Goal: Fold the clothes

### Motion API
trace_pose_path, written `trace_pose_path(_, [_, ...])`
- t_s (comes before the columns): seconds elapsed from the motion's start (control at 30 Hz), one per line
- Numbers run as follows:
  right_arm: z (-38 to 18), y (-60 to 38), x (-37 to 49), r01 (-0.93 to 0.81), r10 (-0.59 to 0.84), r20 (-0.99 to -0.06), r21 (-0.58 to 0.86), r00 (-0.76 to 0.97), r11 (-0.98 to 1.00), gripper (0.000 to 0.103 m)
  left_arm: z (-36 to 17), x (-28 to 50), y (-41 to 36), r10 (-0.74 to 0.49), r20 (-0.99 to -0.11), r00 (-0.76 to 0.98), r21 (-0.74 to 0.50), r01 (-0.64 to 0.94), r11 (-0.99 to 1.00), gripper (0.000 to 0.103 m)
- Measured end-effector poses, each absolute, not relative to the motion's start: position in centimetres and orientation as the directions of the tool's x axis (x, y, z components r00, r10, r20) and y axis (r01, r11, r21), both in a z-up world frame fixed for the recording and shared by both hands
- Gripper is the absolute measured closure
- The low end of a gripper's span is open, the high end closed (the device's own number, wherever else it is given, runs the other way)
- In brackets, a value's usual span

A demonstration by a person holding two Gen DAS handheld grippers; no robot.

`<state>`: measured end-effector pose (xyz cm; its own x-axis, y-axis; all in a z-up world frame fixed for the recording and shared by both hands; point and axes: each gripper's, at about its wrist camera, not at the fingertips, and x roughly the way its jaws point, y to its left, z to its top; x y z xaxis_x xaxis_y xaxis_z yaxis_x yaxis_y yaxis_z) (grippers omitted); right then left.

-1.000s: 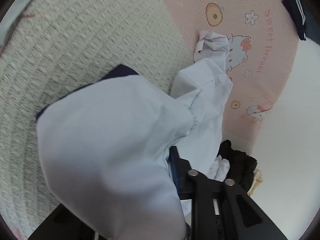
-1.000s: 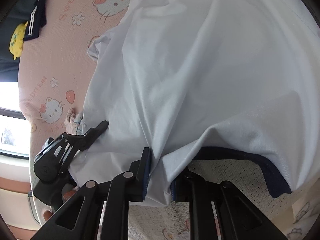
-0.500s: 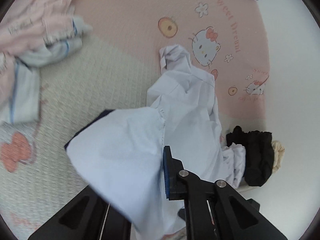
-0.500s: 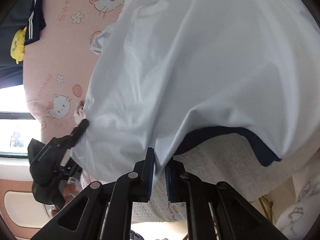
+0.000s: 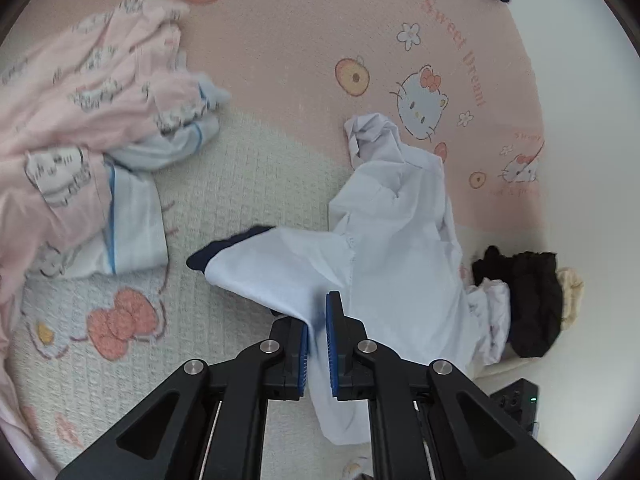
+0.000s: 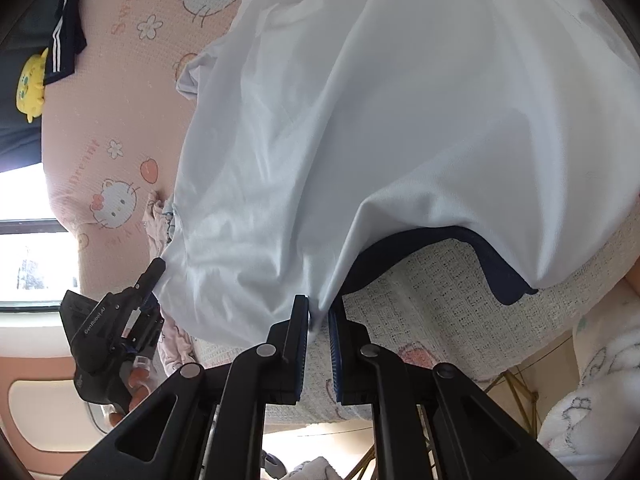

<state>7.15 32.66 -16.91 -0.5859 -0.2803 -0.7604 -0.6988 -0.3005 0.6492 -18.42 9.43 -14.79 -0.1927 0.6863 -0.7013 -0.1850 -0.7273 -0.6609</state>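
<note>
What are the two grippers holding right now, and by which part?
Both hold the white shirt: left gripper beside a navy-trimmed sleeve, right gripper on its edge.

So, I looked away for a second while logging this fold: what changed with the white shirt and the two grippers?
Both grippers closed fully on the white shirt: the left gripper and the right gripper now pinch its edge and have lifted it, so the left view shows more of the bed. The black clothes pile stayed put.
</note>
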Motion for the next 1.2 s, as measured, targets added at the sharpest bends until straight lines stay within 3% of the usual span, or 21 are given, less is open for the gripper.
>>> trace_pose_path(0.17, [-16.1,33.4,7.5,-0.726,-0.261,-0.784,0.62,-0.563,-0.298,0.094,-14.4,-18.3,9.6,0.716,-0.675,-0.179,-0.686,-0.205,-0.698,0.096])
trace_pose_path(0.3, [-16.5,34.3,9.1,-0.726,-0.261,-0.775,0.631,-0.576,-0.272,0.093,-15.6,-19.1,10.1,0.682,-0.725,-0.09,-0.671,-0.127,-0.73,0.09])
trace_pose_path(0.33, [-16.5,34.3,9.2,-0.728,-0.262,-0.774,0.632,-0.577,-0.267,0.091,-16.0,-19.2,10.1,0.686,-0.724,-0.079,-0.678,-0.103,-0.728,0.082])
trace_pose_path(0.37, [-16.3,34.4,9.3,-0.737,-0.253,-0.781,0.624,-0.572,-0.261,0.074,-16.4,-19.2,9.9,0.696,-0.714,-0.07,-0.692,-0.078,-0.718,0.064])
trace_pose_path(0.4, [-16.1,34.3,9.5,-0.74,-0.245,-0.781,0.623,-0.574,-0.252,0.05,-16.7,-19.2,9.7,0.708,-0.703,-0.07,-0.706,-0.052,-0.706,0.05])
trace_pose_path(0.43, [-15.8,34.3,9.7,-0.732,-0.246,-0.771,0.635,-0.587,-0.244,0.043,-16.9,-19.1,9.5,0.72,-0.69,-0.075,-0.721,-0.027,-0.693,0.027])
trace_pose_path(0.47, [-15.5,34.3,9.8,-0.723,-0.248,-0.76,0.648,-0.6,-0.238,0.041,-17.0,-19.0,9.2,0.735,-0.672,-0.089,-0.738,-0.005,-0.675,0.024])
trace_pose_path(0.67, [-14.3,34.4,9.8,-0.686,-0.237,-0.731,0.682,-0.64,-0.253,0.041,-18.6,-19.5,8.5,0.771,-0.628,-0.106,-0.778,0.088,-0.622,0.024])
trace_pose_path(0.83, [-15.8,33.9,8.0,-0.713,-0.22,-0.779,0.627,-0.588,-0.314,0.041,-19.3,-19.9,8.7,0.777,-0.62,-0.107,-0.784,0.12,-0.609,0.024])
trace_pose_path(1.2, [-18.8,35.1,6.4,-0.691,-0.174,-0.707,0.707,-0.686,-0.151,0.041,-19.3,-20.7,10.0,0.762,-0.633,-0.133,-0.773,0.071,-0.63,0.024])
